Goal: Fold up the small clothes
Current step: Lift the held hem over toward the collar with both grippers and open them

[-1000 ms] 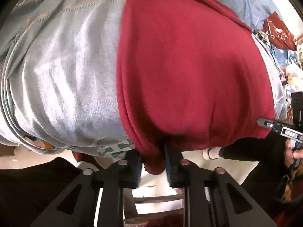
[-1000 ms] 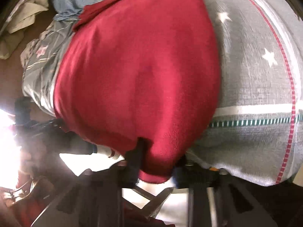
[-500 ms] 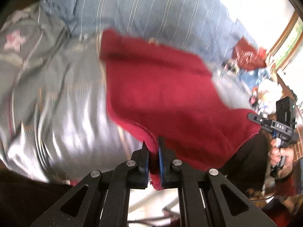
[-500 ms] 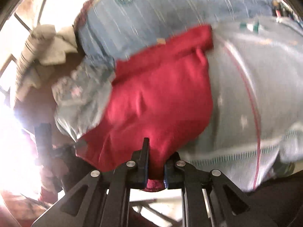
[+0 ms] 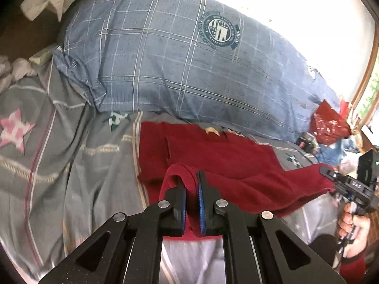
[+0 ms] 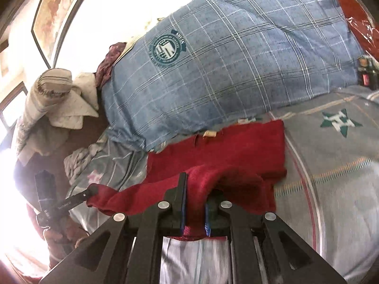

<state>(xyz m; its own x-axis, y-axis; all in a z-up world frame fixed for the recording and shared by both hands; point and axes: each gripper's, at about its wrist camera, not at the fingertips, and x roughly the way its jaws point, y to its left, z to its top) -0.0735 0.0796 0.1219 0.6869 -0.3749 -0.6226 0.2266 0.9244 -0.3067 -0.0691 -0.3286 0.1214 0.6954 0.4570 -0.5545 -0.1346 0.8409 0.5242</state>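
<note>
Left gripper: my left gripper pinches a near corner of the red garment, cloth bunched up between the blue pads and draped over the left finger.
Right gripper: my right gripper is clamped on the other near corner of the red garment; a fold of cloth fills the gap between the fingers.
Garment: the far part lies flat on the grey star-print bedsheet, the near edge is lifted and stretched between my two grippers.
Label: a small pale tag shows at the garment's far edge.
Pillow: a blue checked pillow with a round crest lies just beyond the garment.
Far left: pale folded cloths are piled beside the pillow.
Far right: a red plastic bag sits past the pillow's end.
</note>
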